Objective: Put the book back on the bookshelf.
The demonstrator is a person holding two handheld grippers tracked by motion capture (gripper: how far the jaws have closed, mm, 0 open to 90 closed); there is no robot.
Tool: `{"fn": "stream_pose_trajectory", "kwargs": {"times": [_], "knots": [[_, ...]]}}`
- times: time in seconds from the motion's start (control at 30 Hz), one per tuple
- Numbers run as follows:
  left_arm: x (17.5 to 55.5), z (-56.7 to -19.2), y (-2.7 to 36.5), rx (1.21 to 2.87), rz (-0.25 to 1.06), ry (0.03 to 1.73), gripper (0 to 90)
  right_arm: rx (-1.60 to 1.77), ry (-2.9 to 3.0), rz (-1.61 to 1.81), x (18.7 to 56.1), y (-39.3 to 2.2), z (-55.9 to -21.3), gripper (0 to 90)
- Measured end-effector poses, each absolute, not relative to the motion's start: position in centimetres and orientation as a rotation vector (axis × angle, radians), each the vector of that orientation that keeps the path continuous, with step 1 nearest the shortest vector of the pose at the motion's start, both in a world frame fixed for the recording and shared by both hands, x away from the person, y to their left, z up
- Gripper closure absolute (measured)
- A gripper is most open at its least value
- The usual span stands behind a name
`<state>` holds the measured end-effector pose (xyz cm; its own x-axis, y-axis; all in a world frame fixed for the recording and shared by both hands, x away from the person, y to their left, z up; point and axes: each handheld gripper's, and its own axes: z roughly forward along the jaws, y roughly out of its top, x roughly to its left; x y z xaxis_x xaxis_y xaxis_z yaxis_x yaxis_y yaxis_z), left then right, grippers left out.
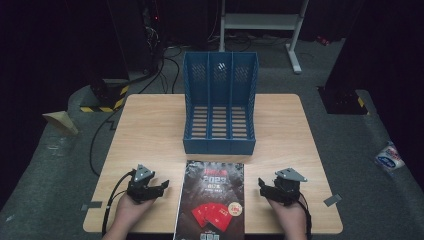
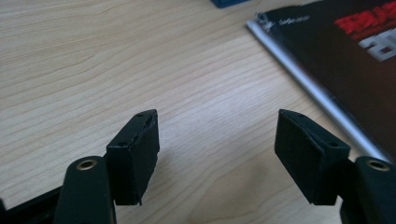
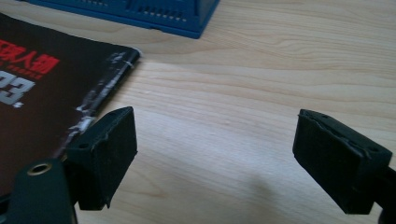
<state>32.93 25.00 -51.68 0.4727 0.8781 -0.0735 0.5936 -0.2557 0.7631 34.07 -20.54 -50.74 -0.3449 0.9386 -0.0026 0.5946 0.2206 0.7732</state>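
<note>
at the near edge of the bench [image 1: 150,130], both tools, left [image 1: 161,186] and right [image 1: 263,185], spread empty, flank the untouched magazine [image 1: 212,200]; the blue rack [image 1: 220,107] awaits it.

Wooden table [image 1: 150,130]: magazine [image 1: 212,200], blue rack [image 1: 220,107].

Light wood-grain table [image 1: 150,130] with a smooth matt top, glossy dark paper magazine [image 1: 212,200] with scuffed white wear along its spine edge, blue perforated plastic file rack [image 1: 220,107], matt black rubbery gripper pads [image 2: 135,154]
</note>
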Motion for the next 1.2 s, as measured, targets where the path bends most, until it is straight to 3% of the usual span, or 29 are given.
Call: {"fn": "stream_pose_trajectory", "kwargs": {"times": [0.53, 1.2], "knots": [[31.8, -51.5, 22.0, 1.982, 0.344, 1.161, 30.0, 1.333, 2.180, 1.001, 32.6, -16.4, -51.1, 15.7], [31.1, -52.2, 18.1, 2.061, 0.323, 1.100, 29.1, 1.334, 2.259, 1.049, 31.0, -14.4, -51.4, 20.9]]}}
